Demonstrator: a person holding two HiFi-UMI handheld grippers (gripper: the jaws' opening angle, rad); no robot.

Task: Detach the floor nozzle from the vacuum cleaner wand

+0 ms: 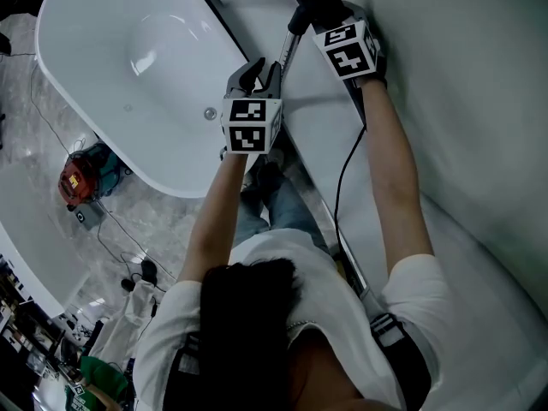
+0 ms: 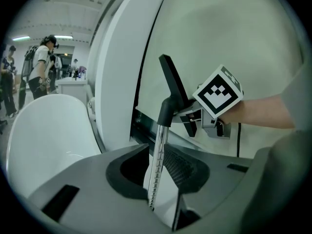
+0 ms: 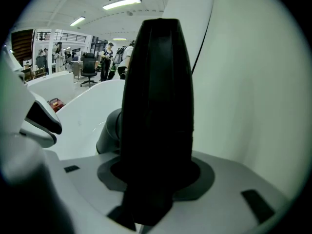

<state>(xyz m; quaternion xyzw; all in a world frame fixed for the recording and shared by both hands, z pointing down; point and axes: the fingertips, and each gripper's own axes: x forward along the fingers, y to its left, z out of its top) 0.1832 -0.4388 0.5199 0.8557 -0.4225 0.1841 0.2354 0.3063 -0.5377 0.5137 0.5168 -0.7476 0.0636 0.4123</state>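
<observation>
Floor nozzle (image 3: 156,106): black and upright between my right fingers, filling the space there. Its neck meets the wand just beyond my left fingertips.
Wand (image 2: 160,155): ribbed chrome tube. It runs up through the gap of my left fingers to a black elbow at the nozzle, not yet detached.
Right gripper (image 1: 318,17): jaws closed against the nozzle's sides, with no gap visible.
Left gripper (image 1: 261,74): jaws narrowly apart with the wand between them. White shows beside the tube and the pads are not pressing.
Spacing: my right fingers sit near my left ones, just ahead of them.
Bathtub (image 1: 103,75): white, below and left of my left fingers.
Cable (image 1: 342,178): black, hanging beneath my right wrist.
</observation>
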